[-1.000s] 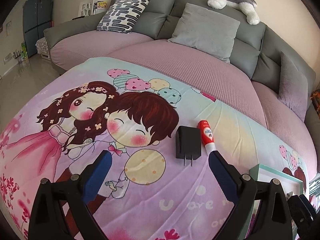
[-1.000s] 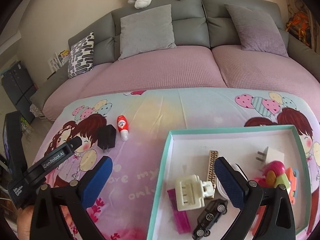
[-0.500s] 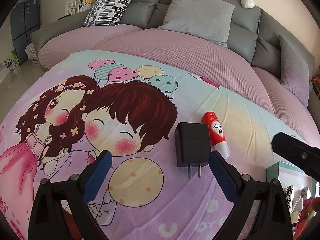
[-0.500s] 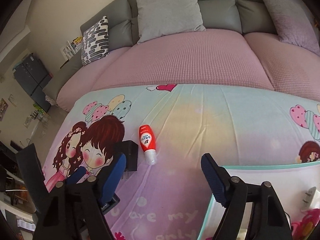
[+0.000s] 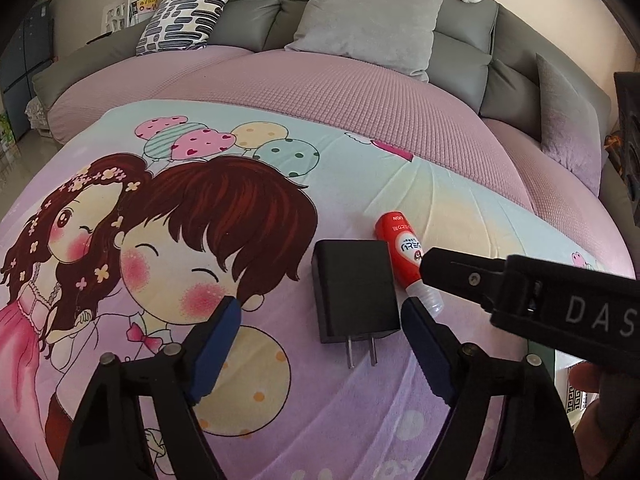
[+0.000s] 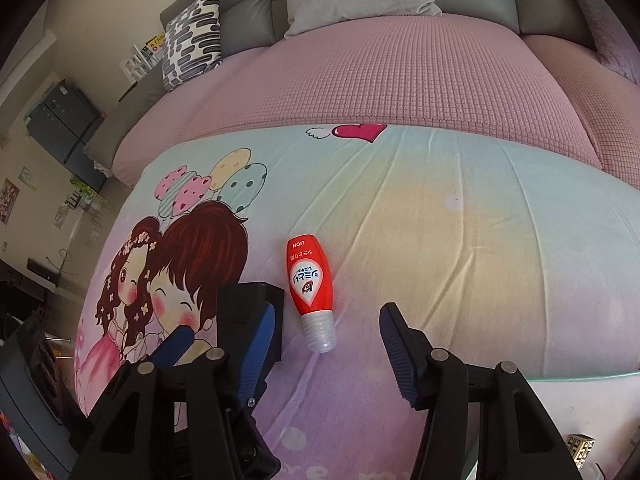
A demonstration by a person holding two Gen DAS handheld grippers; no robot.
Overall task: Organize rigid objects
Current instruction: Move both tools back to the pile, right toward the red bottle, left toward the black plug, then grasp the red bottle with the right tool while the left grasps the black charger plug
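Approach step: left tongs and right tongs, both narrowing but gripping nothing, straddle black charger and red bottle respectively; next, lower and clamp.

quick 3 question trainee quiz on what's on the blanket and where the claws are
1. True or false: the black charger lies flat with its prongs toward the camera.
2. Which item sits between the right claw fingers? A) red bottle B) charger C) toy car
3. Fill in: the bottle's clear cap points ____ the sofa.

Key: 1 true; 2 A; 3 away from
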